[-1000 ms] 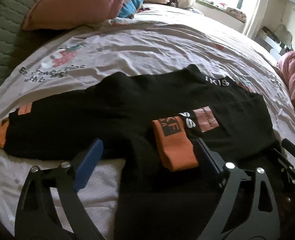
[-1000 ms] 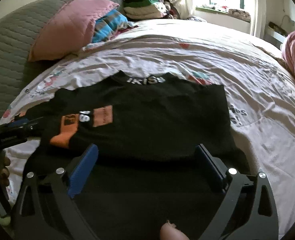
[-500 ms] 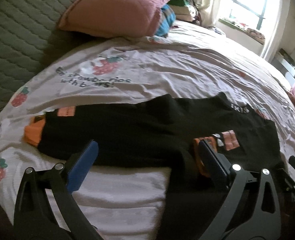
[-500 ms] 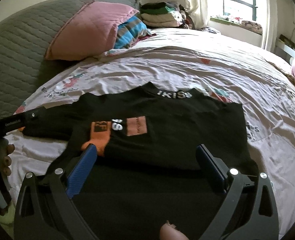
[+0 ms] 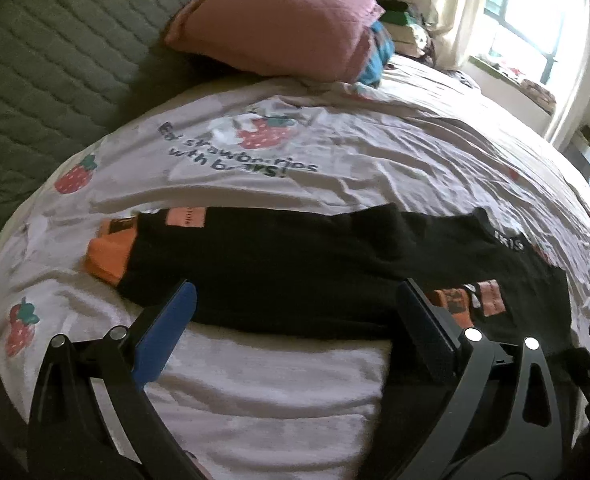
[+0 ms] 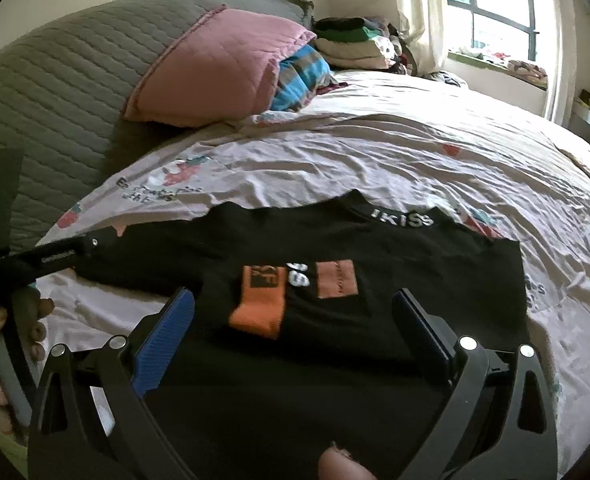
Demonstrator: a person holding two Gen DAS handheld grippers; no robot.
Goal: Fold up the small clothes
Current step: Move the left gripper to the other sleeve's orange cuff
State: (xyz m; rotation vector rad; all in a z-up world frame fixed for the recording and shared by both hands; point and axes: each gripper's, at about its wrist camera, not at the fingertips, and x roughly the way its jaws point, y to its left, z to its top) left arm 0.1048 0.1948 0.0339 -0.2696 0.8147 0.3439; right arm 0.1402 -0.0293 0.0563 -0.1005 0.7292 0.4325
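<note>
A black top (image 6: pixel 375 264) lay flat on the bed (image 6: pixel 435 152), neck band toward the far side. One sleeve was already folded across the chest, its orange cuff (image 6: pixel 261 308) resting beside the printed patch. The other sleeve (image 5: pixel 255 256) stretched straight out to the left, its own orange cuff (image 5: pixel 109 258) at the end, probably laid out so that it could be taken up cleanly.

The left tongs (image 5: pixel 295 324) hung just above the near edge of that outstretched sleeve, fingers spread wide with nothing between them. Their place over the sleeve suggested it was the next part to fold inward to match the first.

The right tongs (image 6: pixel 291 328) hovered over the lower body of the top, likewise wide apart and empty, perhaps ready to steady the cloth or take the hem. A pink pillow (image 6: pixel 215 68) and a stack of clothes (image 6: pixel 351 44) lay well apart at the head of the bed, away from the work.
</note>
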